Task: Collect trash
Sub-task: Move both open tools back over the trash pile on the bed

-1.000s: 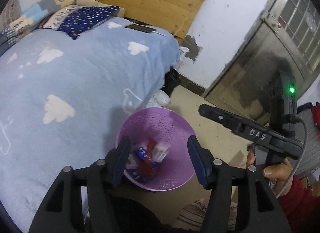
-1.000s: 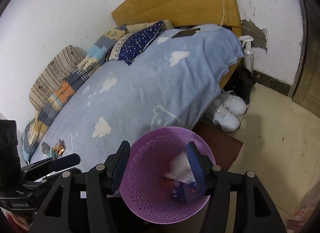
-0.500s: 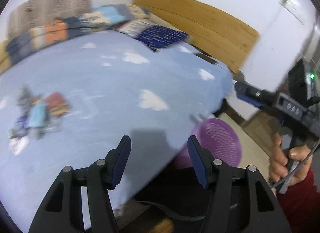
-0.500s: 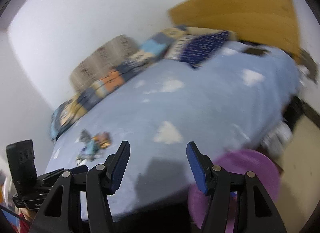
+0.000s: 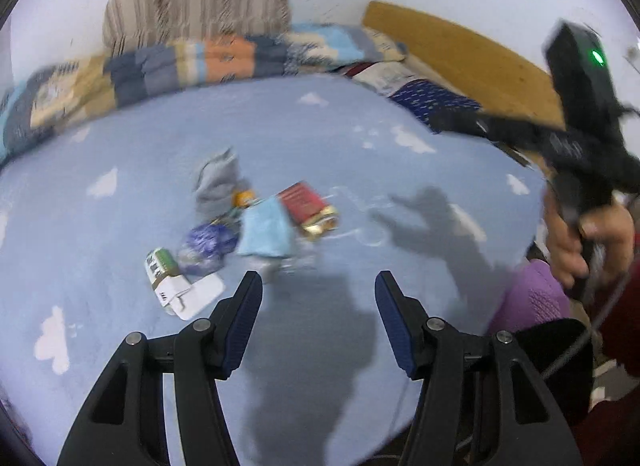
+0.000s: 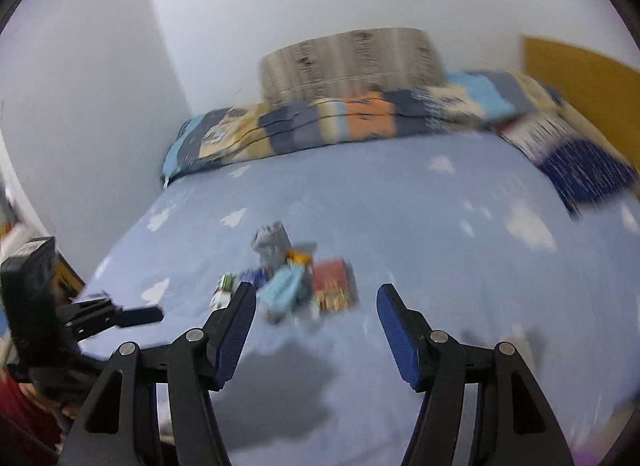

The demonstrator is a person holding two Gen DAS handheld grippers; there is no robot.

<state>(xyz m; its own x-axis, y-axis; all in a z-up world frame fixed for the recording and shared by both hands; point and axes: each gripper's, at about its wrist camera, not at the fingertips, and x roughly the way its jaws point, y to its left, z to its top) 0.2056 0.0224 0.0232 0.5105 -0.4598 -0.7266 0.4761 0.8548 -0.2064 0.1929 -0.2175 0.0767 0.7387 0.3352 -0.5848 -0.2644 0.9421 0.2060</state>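
A small pile of trash lies on the blue cloud-print bed cover (image 5: 360, 137): a red and gold packet (image 5: 308, 207), a light blue wrapper (image 5: 264, 231), a grey crumpled bag (image 5: 218, 183), a dark blue wrapper (image 5: 206, 246) and a white and green carton (image 5: 172, 282). My left gripper (image 5: 318, 286) is open and empty, just short of the pile. My right gripper (image 6: 316, 298) is open and empty, above the bed, facing the same pile (image 6: 292, 278). The purple basket (image 5: 528, 302) shows at the bed's right edge.
Striped and patchwork pillows (image 5: 200, 57) line the wall behind the bed. A wooden headboard (image 5: 460, 53) stands at the right. The right gripper's body and the hand holding it (image 5: 580, 153) hang at the right of the left wrist view.
Both grippers have swung left, away from the purple basket with trash in it, and now face the pile on the bed. Both stay open and empty.
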